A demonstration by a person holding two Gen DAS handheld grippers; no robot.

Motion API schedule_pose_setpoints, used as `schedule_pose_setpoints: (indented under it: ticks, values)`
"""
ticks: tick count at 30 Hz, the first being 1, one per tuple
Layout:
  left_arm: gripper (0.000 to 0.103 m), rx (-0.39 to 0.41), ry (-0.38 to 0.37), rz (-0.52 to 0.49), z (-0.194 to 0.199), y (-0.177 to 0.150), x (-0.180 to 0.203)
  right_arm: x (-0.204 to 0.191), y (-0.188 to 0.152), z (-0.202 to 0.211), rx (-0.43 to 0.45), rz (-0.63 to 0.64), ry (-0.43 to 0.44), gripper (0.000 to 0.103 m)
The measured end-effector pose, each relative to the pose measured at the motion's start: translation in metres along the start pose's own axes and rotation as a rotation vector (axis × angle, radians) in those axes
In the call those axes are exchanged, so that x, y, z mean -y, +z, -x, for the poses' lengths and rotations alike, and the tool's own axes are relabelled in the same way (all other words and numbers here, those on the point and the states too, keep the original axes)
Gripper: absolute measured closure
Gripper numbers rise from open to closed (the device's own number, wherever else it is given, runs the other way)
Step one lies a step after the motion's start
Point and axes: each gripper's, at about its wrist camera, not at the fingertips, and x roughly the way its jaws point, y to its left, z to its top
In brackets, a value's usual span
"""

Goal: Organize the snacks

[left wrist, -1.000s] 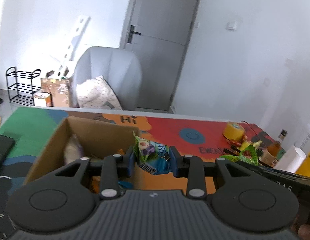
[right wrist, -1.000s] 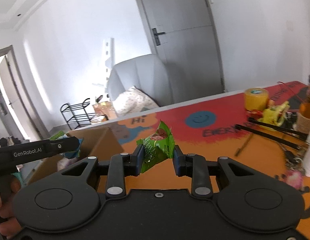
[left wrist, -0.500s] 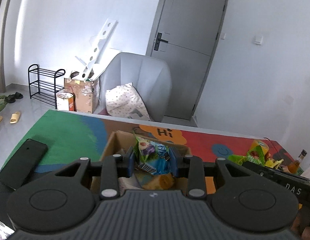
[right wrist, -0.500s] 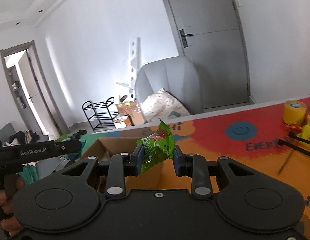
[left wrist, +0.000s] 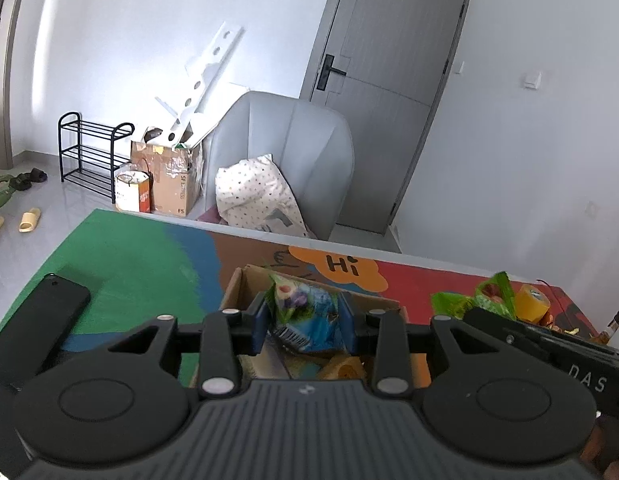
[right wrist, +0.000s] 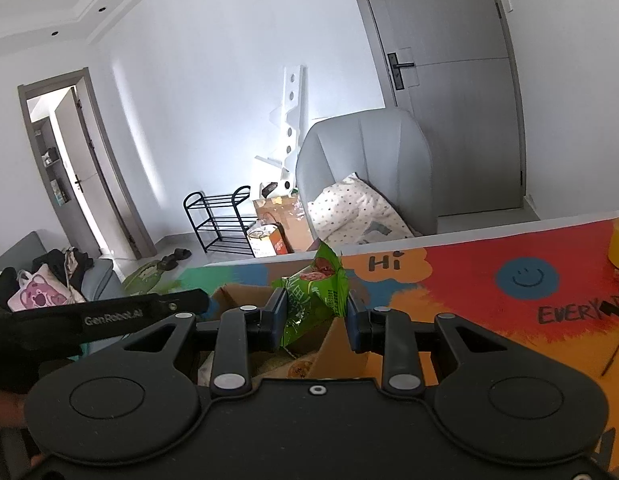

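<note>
Two claws up over the cardboard box point(left wrist: 245, 284) at lower centre: left claw point(left wrist: 303, 320), jaws just eased wider, with blue snack packet point(left wrist: 309, 316) between its pads; right claw point(right wrist: 315, 312) clamped on green snack packet point(right wrist: 313, 292).

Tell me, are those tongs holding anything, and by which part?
Left tongs, just opening slightly: blue packet between them, by its sides. Right tongs: green packet, lower half.

Cardboard box point(left wrist: 245, 288) stands on the tabletop point(left wrist: 129, 256), snack packets inside. Phone point(left wrist: 41, 320) lies on the tabletop left of the box; tape roll point(left wrist: 531, 308) to its right. Armchair point(left wrist: 293, 152) stands behind the tabletop, pillow point(left wrist: 253, 196) on it.
</note>
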Motion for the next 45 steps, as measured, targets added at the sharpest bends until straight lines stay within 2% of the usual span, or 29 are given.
schedule_pose_setpoints:
  ticks: [3, 8, 11, 13, 15, 18, 25, 27, 35, 43, 45]
  values:
    - [0.057, -0.009, 0.006, 0.014, -0.004, 0.001, -0.003, -0.003, 0.000, -0.006, -0.009, 0.001, 0.007, 0.074]
    - [0.055, -0.003, 0.032, 0.034, -0.001, 0.002, -0.016, -0.010, 0.000, -0.013, -0.024, 0.008, 0.027, 0.074]
    - [0.051, 0.003, 0.050, 0.047, 0.003, 0.003, -0.024, -0.014, 0.004, -0.015, -0.021, -0.020, 0.067, 0.074]
    - [0.047, 0.007, 0.064, 0.051, 0.005, 0.003, -0.028, -0.015, 0.006, -0.014, -0.008, -0.030, 0.088, 0.069]
    - [0.040, 0.006, 0.079, 0.053, 0.008, 0.004, -0.032, -0.016, 0.007, -0.011, 0.002, -0.039, 0.092, 0.059]
    - [0.027, 0.014, 0.106, 0.051, 0.013, 0.003, -0.035, -0.015, 0.006, -0.007, -0.005, -0.044, 0.091, 0.058]
    - [0.013, 0.011, 0.116, 0.037, 0.018, 0.000, -0.030, -0.015, 0.002, 0.006, -0.014, -0.033, 0.069, 0.052]
    - [0.009, 0.014, 0.115, 0.025, 0.021, -0.002, -0.026, -0.014, 0.001, 0.010, -0.018, -0.035, 0.057, 0.048]
    - [0.006, -0.040, 0.087, -0.019, 0.023, -0.010, -0.011, 0.000, -0.009, 0.026, -0.041, -0.049, 0.011, 0.038]
    - [0.006, -0.053, 0.082, -0.059, 0.037, -0.019, 0.009, 0.012, -0.017, 0.053, -0.030, -0.070, -0.015, 0.027]
    - [0.003, -0.054, 0.082, -0.070, 0.042, -0.022, 0.015, 0.015, -0.018, 0.059, -0.022, -0.074, -0.022, 0.021]
